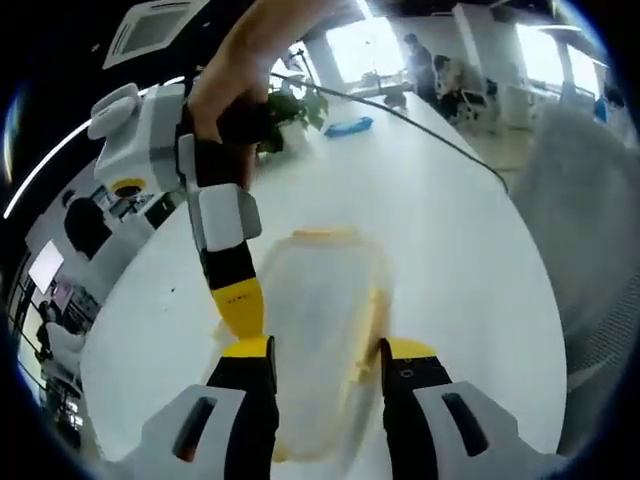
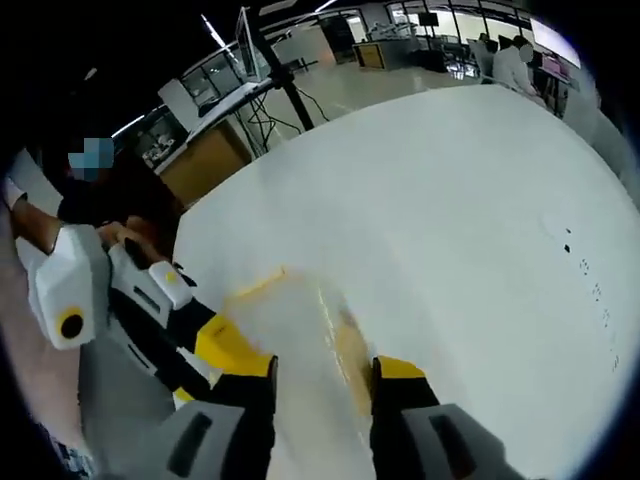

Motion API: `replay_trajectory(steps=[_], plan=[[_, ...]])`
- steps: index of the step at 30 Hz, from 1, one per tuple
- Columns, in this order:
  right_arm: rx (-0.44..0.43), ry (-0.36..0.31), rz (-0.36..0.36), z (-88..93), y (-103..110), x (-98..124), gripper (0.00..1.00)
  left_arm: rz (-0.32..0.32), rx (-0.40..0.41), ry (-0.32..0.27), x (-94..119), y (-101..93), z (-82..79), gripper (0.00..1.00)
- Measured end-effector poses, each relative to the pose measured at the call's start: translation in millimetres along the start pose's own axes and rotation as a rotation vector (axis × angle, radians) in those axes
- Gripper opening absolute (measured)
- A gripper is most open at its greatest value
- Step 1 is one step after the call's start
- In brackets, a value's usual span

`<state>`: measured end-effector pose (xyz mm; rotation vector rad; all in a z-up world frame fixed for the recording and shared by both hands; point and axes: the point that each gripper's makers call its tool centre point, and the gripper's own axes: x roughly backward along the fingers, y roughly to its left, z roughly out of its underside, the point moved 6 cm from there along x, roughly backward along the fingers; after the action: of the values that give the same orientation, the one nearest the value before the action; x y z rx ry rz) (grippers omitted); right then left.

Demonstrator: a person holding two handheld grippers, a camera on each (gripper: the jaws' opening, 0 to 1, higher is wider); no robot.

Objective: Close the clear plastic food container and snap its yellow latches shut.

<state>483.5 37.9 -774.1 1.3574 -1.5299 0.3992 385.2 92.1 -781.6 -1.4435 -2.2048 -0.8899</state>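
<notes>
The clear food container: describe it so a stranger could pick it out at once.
Start from the big white table. Near its edge, between the jaws of the left gripper, lies the clear food container. It is the see-through box with yellow latches, unlike the blue object and green plant at the far end.

No text, label, brand, number or sign can be read in either view. In the left gripper view, small dark marks sit on the yellow tip of the right tool at about nine o'clock from the middle, too blurred to make out.
</notes>
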Motion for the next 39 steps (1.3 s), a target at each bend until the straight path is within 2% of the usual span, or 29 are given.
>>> replay_trajectory(steps=[5,6,7,9,10,14,16,19,21,23,24,25,27,28,30,32,35,39], plan=[[-0.010,0.036,-0.060,-0.6,-4.7,-1.6,0.33,-0.027,-0.015,0.008,-1.1,-1.1,0.2,0.35],[-0.011,0.046,-0.071,-1.3,-5.3,-2.5,0.33,-0.046,-0.037,-0.013,-1.4,0.3,-1.4,0.33],[-0.029,0.069,-0.082,-1.3,-7.1,-2.4,0.32,-0.033,-0.027,-0.004,7.8,3.1,1.8,0.33],[0.011,0.075,-0.132,-5.0,-5.9,-5.7,0.31,-0.017,-0.004,-0.003,1.0,-2.8,-0.1,0.33],[-0.014,0.094,-0.123,-4.3,-4.6,-3.4,0.30,-0.017,-0.005,-0.006,-0.4,-3.3,-0.1,0.33],[-0.013,0.100,-0.143,-4.9,-5.8,-4.3,0.30,-0.016,-0.004,-0.005,-3.8,-2.2,0.0,0.33],[0.015,0.088,-0.123,-3.9,-4.0,-2.3,0.31,-0.027,-0.007,-0.015,-5.3,-1.2,-0.3,0.34],[0.016,-0.007,-0.050,-2.8,-3.1,-0.7,0.35,-0.044,-0.024,-0.026,-6.8,-0.1,-1.5,0.35],[0.003,-0.063,-0.028,-0.2,-2.5,1.4,0.37,-0.046,-0.035,-0.027,-6.5,-0.1,-2.9,0.36],[-0.017,-0.169,0.014,4.4,-1.5,2.8,0.38,-0.046,-0.062,-0.026,-5.9,-1.1,-3.7,0.37],[-0.029,-0.187,0.034,7.3,-1.8,4.1,0.38,-0.041,-0.059,-0.026,-5.7,-1.1,-3.7,0.37],[-0.035,-0.210,0.049,8.9,-1.4,5.3,0.40,-0.035,-0.046,-0.029,-4.8,-0.9,-4.5,0.38],[-0.051,-0.275,0.111,11.9,-2.3,10.5,0.50,-0.034,-0.011,-0.021,-1.1,-1.1,-4.9,0.40],[-0.061,-0.328,0.145,13.1,-2.4,15.4,0.54,-0.044,0.004,-0.028,2.1,-1.1,-5.6,0.41],[-0.086,-0.368,0.188,18.6,-0.9,23.2,0.59,-0.052,0.061,-0.053,7.8,-1.7,-7.0,0.46],[-0.092,-0.381,0.234,24.9,1.3,28.4,0.62,-0.075,0.119,-0.076,11.9,0.4,-7.4,0.53],[-0.164,-0.418,0.298,39.7,4.4,32.5,0.63,-0.132,0.255,-0.104,17.7,9.1,-3.8,0.60],[-0.251,-0.472,0.347,57.2,8.8,35.4,0.62,-0.175,0.298,-0.089,22.6,15.5,1.9,0.62]])
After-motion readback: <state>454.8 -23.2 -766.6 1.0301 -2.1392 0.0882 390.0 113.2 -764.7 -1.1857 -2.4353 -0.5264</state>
